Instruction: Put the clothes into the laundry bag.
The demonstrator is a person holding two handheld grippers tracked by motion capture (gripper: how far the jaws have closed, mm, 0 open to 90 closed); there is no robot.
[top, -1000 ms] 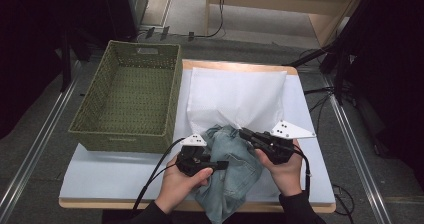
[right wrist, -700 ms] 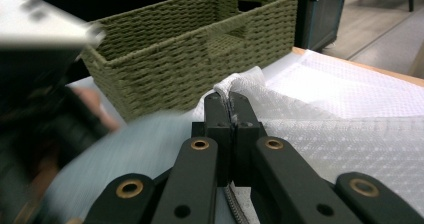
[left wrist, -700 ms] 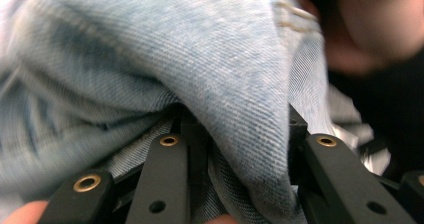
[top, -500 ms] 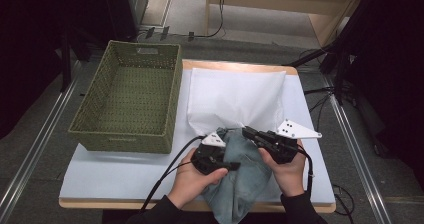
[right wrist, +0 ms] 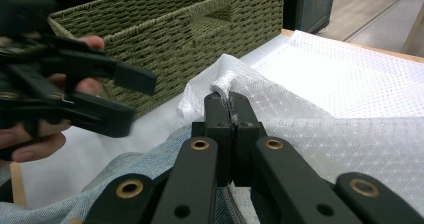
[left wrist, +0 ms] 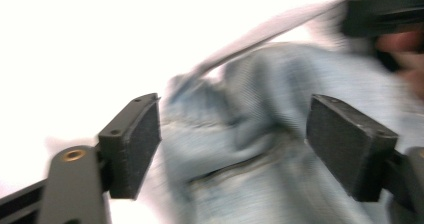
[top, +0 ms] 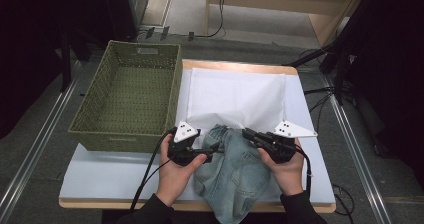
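From the high view the whole layout reads at once: a pair of faded light-blue denim jeans (top: 239, 176) lies crumpled at the near edge of the white-topped table (top: 110, 171), its upper end tucked into the mouth of a white mesh laundry bag (top: 235, 96) spread flat behind it. An empty olive-green woven basket (top: 131, 101) stands to the left of the bag, touching its edge.

The left gripper (top: 212, 147) sits at the left side of the jeans, the right gripper (top: 248, 133) at the bag's mouth on the right, with the denim between them.

The left gripper view, blurred, adds what the high view cannot: the left gripper's (left wrist: 232, 146) jaws stand wide apart and have just been opening, with a rumpled fold of denim (left wrist: 250, 149) lying between the pads, which do not press on it.

The right gripper view gives the other detail: the right gripper (right wrist: 231, 104) is fully closed, its tips pinching a raised hem of the mesh bag (right wrist: 350, 104) and lifting it into a small peak. The denim (right wrist: 125, 184) lies just below and left of these jaws, and the basket's (right wrist: 170, 29) wall rises behind the left gripper (right wrist: 140, 99) and its hand.
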